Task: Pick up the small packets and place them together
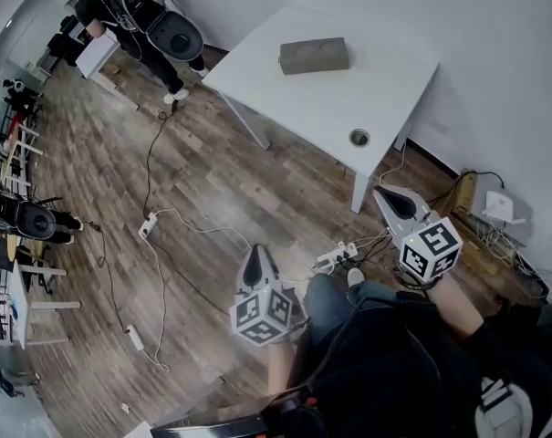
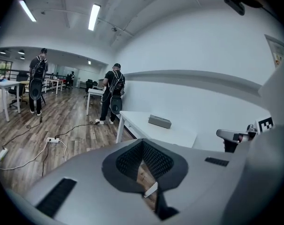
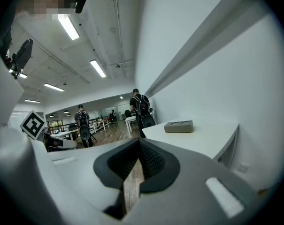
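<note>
**Small packets:** none can be seen in any view. The only candidate place for them is the grey box (image 1: 314, 56), and whether it holds any cannot be told from here.

**Grey box:** it sits alone toward the far side of the white table (image 1: 257, 57), flat on its base, with two shallow round dips in its top. It is well apart from both of your tools.

**White table:** apart from the box, it shows only a round cable hole (image 1: 359, 137) near the corner closest to you.

**Left gripper** (image 1: 255, 249)**:** the jaws are closed together with nothing between them. You hold it low in front of your body, tip toward the table.

**Right gripper** (image 1: 383, 193)**:** its jaws are likewise pressed together and empty. It is nearer the table's corner leg than the left.

**Reading:** both tools are probably closed because there is nothing within reach to take. The task looks unstarted, and you would need to open the jaws once at the table.

**Floor:** wood planks, with a power strip (image 1: 335, 258) and loose cables near your feet, which could trip you.

**Background:** a person with a backpack (image 1: 139, 12) stands beyond the table.
</note>
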Tool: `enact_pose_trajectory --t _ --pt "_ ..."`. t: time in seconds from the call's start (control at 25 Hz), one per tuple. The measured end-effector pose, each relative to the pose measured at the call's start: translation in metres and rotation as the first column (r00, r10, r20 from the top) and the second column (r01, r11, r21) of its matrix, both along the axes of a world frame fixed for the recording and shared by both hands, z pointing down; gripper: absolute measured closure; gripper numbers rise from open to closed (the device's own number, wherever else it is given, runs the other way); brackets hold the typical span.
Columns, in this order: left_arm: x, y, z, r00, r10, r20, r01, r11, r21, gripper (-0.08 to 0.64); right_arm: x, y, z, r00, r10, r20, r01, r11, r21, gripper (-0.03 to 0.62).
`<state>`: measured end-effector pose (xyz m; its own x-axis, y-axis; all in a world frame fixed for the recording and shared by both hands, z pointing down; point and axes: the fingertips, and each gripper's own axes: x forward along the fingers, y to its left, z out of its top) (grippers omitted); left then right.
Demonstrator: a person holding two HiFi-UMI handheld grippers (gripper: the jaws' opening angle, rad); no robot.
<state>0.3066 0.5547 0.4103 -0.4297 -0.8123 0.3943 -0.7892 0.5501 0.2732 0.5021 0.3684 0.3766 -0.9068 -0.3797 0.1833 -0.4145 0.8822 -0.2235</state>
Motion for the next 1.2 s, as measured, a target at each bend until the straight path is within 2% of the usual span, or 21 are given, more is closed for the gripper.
enact_pose_trajectory --t 0.2,0.36,0.56,0.76,0.88,1.08,1.2 --pt "-0.021 -0.03 -0.001 1.0 0.025 0.017 -0.025 1.0 -0.015 0.563 -0.02 -0.022 -0.003 1.0 0.02 0.02 -0.019 0.999 -0.034 0.597" --pt "-0.053 -0.063 -0.003 0.997 0.05 0.063 -0.049 0.999 -0.011 0.563 -0.042 -0.055 0.002 0.997 0.073 0.02 -0.072 0.997 -0.03 0.597" --pt "-0.121 -0.105 0.002 0.99 0.118 0.074 -0.116 0.993 -0.035 0.563 -0.099 -0.085 0.014 0.989 0.144 0.014 -0.143 0.988 -0.05 0.597" --pt "-0.202 -0.149 -0.014 0.983 0.158 0.096 -0.157 0.987 -0.026 0.563 -0.179 -0.115 0.002 0.983 0.179 0.036 -0.176 0.981 -0.078 0.597" --pt "-0.237 -0.174 -0.013 0.975 0.205 0.086 -0.203 0.979 -0.036 0.563 -0.218 -0.136 -0.005 0.979 0.202 0.027 -0.2 0.978 -0.061 0.597" --pt "-0.284 -0.193 0.002 0.957 0.287 0.045 -0.284 0.957 -0.059 0.563 -0.26 -0.149 0.006 0.961 0.276 0.01 -0.274 0.956 -0.108 0.597" --pt "-0.301 -0.211 0.002 0.931 0.366 0.006 -0.366 0.931 -0.004 0.563 -0.278 -0.152 0.005 0.95 0.313 0.017 -0.31 0.945 -0.11 0.597"
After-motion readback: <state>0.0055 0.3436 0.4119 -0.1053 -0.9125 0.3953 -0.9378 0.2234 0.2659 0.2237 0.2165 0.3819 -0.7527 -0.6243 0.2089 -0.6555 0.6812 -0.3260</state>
